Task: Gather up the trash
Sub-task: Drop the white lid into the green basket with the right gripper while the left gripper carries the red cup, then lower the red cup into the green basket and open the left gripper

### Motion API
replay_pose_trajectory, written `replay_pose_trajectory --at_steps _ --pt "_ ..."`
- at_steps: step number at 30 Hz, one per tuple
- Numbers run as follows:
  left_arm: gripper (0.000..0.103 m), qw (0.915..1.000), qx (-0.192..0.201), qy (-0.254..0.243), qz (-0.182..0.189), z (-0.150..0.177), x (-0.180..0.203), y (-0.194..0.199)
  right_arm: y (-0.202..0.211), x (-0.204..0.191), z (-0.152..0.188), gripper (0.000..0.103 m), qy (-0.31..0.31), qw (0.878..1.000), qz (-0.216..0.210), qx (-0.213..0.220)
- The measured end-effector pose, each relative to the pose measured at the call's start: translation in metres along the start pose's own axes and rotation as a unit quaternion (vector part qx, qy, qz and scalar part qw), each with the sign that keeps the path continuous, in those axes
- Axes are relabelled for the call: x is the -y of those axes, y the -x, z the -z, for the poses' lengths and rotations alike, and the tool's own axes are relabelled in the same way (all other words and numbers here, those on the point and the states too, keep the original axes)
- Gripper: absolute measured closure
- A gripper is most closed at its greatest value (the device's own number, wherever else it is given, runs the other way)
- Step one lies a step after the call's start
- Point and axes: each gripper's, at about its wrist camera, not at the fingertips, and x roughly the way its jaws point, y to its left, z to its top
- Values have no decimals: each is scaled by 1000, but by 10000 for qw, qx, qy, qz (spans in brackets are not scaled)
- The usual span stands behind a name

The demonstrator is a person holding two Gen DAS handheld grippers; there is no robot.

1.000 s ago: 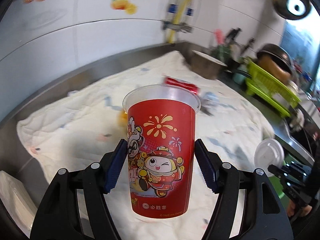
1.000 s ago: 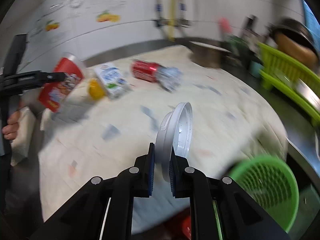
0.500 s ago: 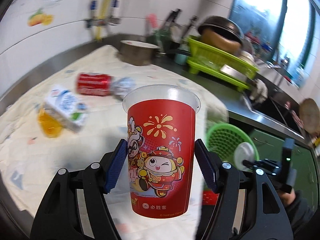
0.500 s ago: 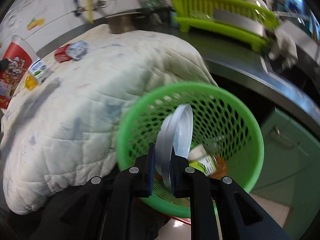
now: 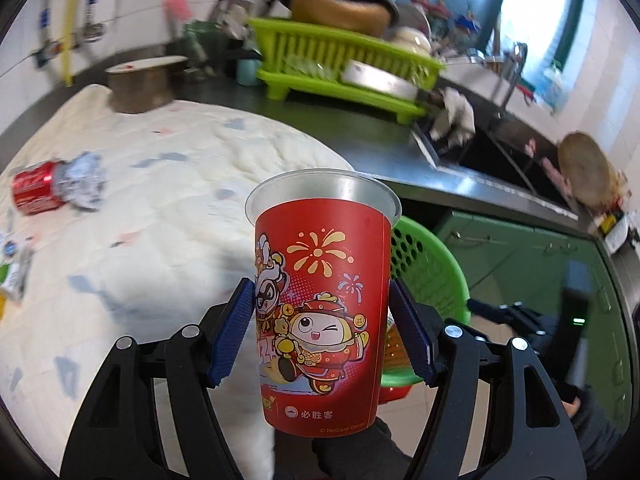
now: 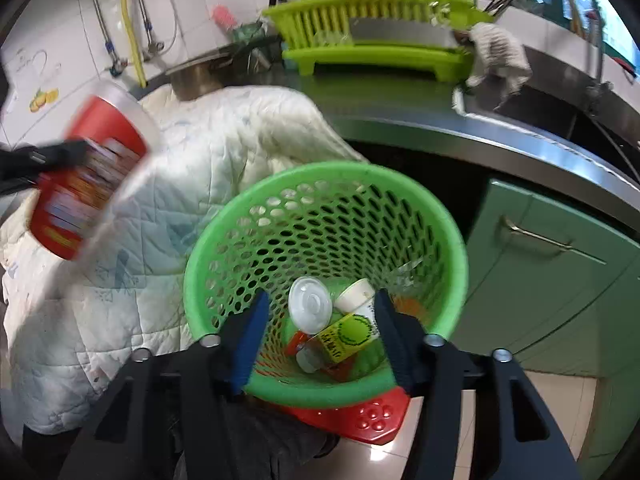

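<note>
My left gripper is shut on a red cartoon-printed paper cup, held upright beyond the counter's edge; the cup shows blurred at the left in the right wrist view. My right gripper is open and empty above the green mesh basket, also partly visible behind the cup. The white plastic lid lies inside the basket with a small white cup and a yellow-green carton.
A white quilted cloth covers the counter, with a red can and crumpled foil at its far left. A lime dish rack, a metal pot and a sink stand behind. Green cabinets are at the right.
My right gripper opened and the white lid dropped into the basket. My left gripper swung right with the cup toward the basket.
</note>
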Motion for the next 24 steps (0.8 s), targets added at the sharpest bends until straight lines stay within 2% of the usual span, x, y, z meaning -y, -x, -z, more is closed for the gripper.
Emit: replay_pose_trajectory --at_steps 8,13,17,19,24 --pt "35 9977 -614 -194 203 6 41 -72 36 16 8 37 -82 9995 13 314" --pt "34 9957 -879 -226 184 14 51 -103 46 19 12 37 -125 9991 -11 413" --pt "32 9949 -948 -142 304 18 52 -114 47 20 14 37 -174 9990 -45 415" --pt "28 9948 -960 -89 328 20 51 -118 46 20 15 37 -178 9990 -54 401" --pt "28 9946 -983 14 336 22 47 -115 47 13 16 36 -140 9990 -71 423"
